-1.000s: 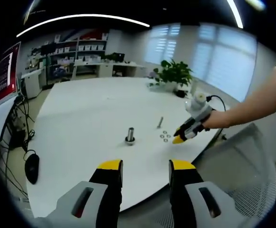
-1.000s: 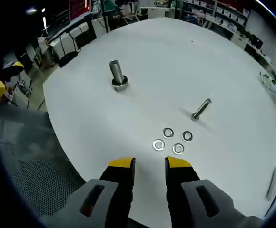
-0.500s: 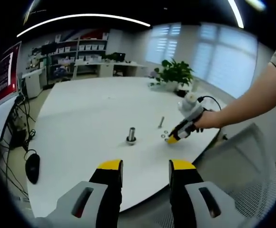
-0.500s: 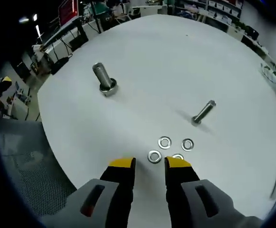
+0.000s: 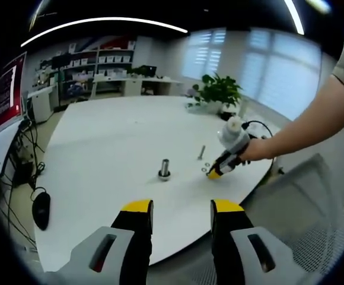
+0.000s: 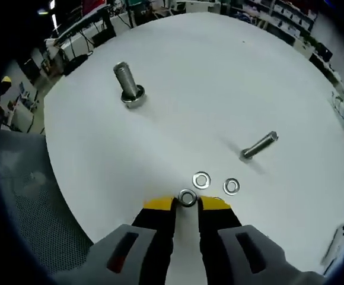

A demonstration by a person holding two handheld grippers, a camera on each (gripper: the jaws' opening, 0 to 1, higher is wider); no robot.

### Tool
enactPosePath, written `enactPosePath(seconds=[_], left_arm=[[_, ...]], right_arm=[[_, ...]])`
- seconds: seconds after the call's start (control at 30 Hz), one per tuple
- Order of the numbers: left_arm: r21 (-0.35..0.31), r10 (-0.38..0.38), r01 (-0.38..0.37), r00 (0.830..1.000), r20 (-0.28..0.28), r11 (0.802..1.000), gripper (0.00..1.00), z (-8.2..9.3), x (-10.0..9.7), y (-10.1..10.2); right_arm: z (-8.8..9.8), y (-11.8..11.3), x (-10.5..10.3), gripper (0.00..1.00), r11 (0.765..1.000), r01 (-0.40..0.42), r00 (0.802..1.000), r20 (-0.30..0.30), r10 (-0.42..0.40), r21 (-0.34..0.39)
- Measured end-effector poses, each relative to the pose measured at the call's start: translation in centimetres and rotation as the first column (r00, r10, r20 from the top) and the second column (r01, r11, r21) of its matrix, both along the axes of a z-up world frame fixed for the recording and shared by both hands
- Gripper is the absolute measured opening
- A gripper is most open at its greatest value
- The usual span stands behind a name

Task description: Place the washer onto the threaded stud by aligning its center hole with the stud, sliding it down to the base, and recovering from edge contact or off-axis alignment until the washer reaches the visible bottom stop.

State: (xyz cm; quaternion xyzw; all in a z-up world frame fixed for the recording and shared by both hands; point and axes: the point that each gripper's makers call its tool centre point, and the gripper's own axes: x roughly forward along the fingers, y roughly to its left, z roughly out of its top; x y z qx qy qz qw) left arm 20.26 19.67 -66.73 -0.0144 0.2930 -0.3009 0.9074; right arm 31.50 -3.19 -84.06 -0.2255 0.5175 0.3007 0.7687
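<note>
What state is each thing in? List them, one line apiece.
Right tool: lowered to the table, jaws closing around a washer, grip not confirmed.
Left tool: open, held off the table edge.
Washer at the tips: flat on the table.
Two other washers: flat, loose.
Upright stud: standing on its base, bare.
Second bolt: leaning.

In the left gripper view, the washers [image 5: 204, 170] beside the right gripper [image 5: 213, 174] are too small to count. In the right gripper view, the washer [image 6: 187, 198] at the right gripper [image 6: 187, 203] tips is partly hidden, so contact cannot be confirmed. A pale object [image 6: 333, 241] right of that gripper is blurred and cut off.
</note>
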Motion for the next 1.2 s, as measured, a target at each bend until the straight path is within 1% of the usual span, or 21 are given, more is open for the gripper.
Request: enactPosePath(seconds=[0.03,0.07,0.13,0.27,0.33,0.5,0.53,0.57,0.63,0.67,0.73,0.8,0.9,0.97,1.03,1.13,1.17,1.2], left_arm=[[0.001,0.0,0.0,1.0,0.0,1.0,0.37,0.0,0.0,0.0],[0.004,0.002,-0.002,1.0,0.001,1.0,0.37,0.0,0.0,0.1],[0.003,0.005,-0.005,1.0,0.002,1.0,0.37,0.0,0.0,0.1],[0.001,0.005,-0.005,1.0,0.002,1.0,0.37,0.0,0.0,0.1],[0.004,0.0,0.0,1.0,0.001,1.0,0.37,-0.1,0.0,0.1],[0.008,-0.002,0.002,1.0,-0.001,1.0,0.36,-0.1,-0.1,0.1],[0.009,-0.003,0.003,1.0,-0.001,1.0,0.36,-0.1,-0.1,0.1],[0.01,-0.003,0.004,1.0,-0.002,1.0,0.36,-0.1,-0.1,0.1],[0.012,-0.004,0.004,1.0,-0.004,1.0,0.36,-0.2,-0.1,0.1],[0.013,-0.004,0.004,1.0,-0.005,1.0,0.36,-0.2,-0.1,0.1],[0.012,-0.005,0.005,1.0,-0.007,1.0,0.36,-0.2,-0.1,0.1],[0.014,-0.005,0.005,1.0,-0.008,1.0,0.36,-0.3,-0.1,0.1],[0.014,-0.007,0.007,1.0,-0.008,1.0,0.36,-0.3,-0.1,0.0],[0.015,-0.009,0.009,1.0,-0.01,1.0,0.36,-0.4,-0.1,0.0],[0.015,-0.01,0.01,1.0,-0.013,1.0,0.36,-0.3,-0.1,0.0],[0.008,-0.01,0.01,1.0,-0.012,1.0,0.36,-0.3,-0.1,0.0],[0.005,-0.01,0.01,1.0,-0.012,1.0,0.36,-0.2,-0.1,-0.1],[0.009,-0.009,0.01,1.0,-0.011,1.0,0.36,-0.3,-0.1,0.0]], right_arm=[[0.0,0.0,0.0,0.16,0.999,-0.027,1.0,0.0,0.027,-0.027],[0.0,0.1,0.1,0.16,0.998,-0.046,0.999,0.0,0.046,-0.034],[0.0,0.2,-0.1,0.16,0.997,-0.054,0.999,-0.008,0.054,-0.05],[-0.1,0.2,-0.9,0.16,0.99,-0.119,0.992,-0.058,0.115,-0.082],[-0.1,0.1,-1.2,0.16,0.99,-0.121,0.99,-0.077,0.115,-0.074],[-0.2,0.0,-1.2,0.16,0.988,-0.144,0.986,-0.087,0.14,-0.05],[-0.2,0.1,-1.3,0.17,0.988,-0.149,0.985,-0.09,0.144,-0.051],[-0.2,0.2,-1.4,0.18,0.98,-0.19,0.977,-0.105,0.183,-0.057],[-0.2,0.4,-1.5,0.2,0.975,-0.215,0.972,-0.116,0.207,-0.063],[-0.2,0.5,-1.5,0.21,0.976,-0.207,0.973,-0.119,0.199,-0.062],[-0.2,0.6,-1.7,0.24,0.973,-0.221,0.969,-0.132,0.211,-0.068],[-0.2,0.7,-1.9,0.25,0.966,-0.245,0.964,-0.128,0.233,-0.087],[-0.2,0.6,-1.8,0.25,0.965,-0.246,0.963,-0.136,0.232,-0.094],[-0.3,0.5,-1.7,0.25,0.96,-0.264,0.958,-0.141,0.249,-0.095],[-0.3,0.5,-1.7,0.24,0.953,-0.287,0.951,-0.145,0.272,-0.096],[-0.3,0.3,-1.5,0.2,0.931,-0.343,0.933,-0.162,0.322,-0.124],[-0.3,0.3,-1.5,0.19,0.912,-0.385,0.917,-0.173,0.361,-0.141],[-0.4,0.2,-1.4,0.18,0.902,-0.404,0.909,-0.177,0.377,-0.154]])
